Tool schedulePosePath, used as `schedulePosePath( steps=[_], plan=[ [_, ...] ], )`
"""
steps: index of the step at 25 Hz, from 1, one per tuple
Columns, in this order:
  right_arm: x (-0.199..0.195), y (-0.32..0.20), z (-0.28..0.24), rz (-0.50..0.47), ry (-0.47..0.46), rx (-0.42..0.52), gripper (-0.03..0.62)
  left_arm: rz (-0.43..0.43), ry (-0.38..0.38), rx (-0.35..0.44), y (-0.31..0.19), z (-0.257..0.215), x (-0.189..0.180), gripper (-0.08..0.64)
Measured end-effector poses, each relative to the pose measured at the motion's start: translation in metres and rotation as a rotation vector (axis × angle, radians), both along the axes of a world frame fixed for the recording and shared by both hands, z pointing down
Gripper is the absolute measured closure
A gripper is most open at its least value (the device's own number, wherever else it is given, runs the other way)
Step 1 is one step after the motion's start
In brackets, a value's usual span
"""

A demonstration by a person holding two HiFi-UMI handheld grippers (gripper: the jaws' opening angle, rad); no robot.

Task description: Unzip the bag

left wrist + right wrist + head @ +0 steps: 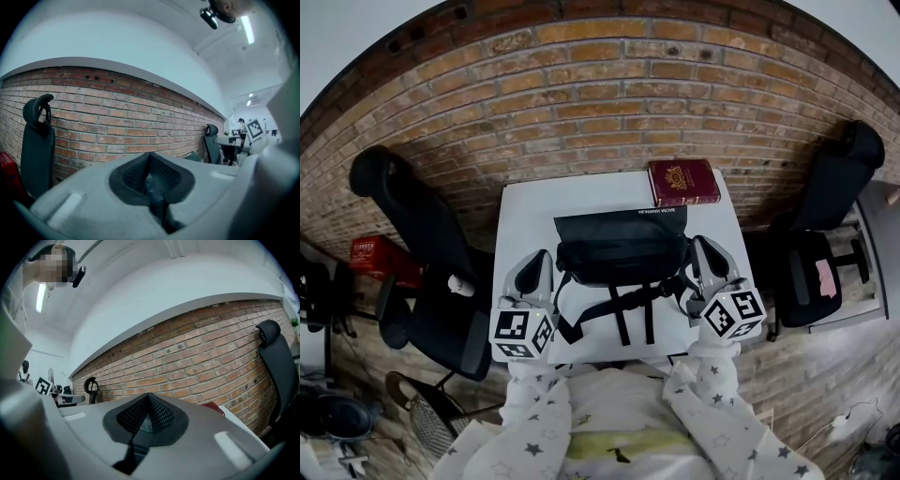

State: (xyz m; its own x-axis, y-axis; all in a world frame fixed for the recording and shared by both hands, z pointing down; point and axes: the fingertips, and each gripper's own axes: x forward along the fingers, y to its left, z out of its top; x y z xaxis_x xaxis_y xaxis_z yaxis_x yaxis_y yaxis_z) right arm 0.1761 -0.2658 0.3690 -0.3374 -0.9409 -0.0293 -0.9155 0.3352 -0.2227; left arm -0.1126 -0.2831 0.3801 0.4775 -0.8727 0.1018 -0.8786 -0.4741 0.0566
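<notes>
Clenched empty beside black sling bag (623, 251): left gripper (538, 259) nine o'clock, right gripper (702, 247) three; zip unreadable, fits before pulling or after.

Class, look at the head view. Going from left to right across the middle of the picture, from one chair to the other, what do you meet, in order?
left black chair → left gripper → black bag → right gripper → right black chair

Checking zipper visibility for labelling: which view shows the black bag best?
The head view: the black bag lies nearly whole on the white table. Both gripper views show their own jaws and the brick wall, not clearly the bag.
</notes>
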Motion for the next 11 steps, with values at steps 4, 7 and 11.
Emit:
schedulePosePath(
  steps=[4,7,11],
  plan=[
    [0.0003,0.0018,-0.0001,0.003,-0.005,0.000,0.584,-0.008,-0.003,0.003,0.0021,-0.0016,-0.0035,0.561],
    [0.0007,0.0023,-0.0004,0.003,-0.007,0.003,0.584,-0.016,-0.004,0.006,0.0029,-0.0027,-0.0059,0.561],
    [0.0006,0.0032,-0.0002,0.003,-0.009,0.005,0.584,-0.024,-0.006,0.007,0.0044,-0.0025,-0.0088,0.561]
  ],
)
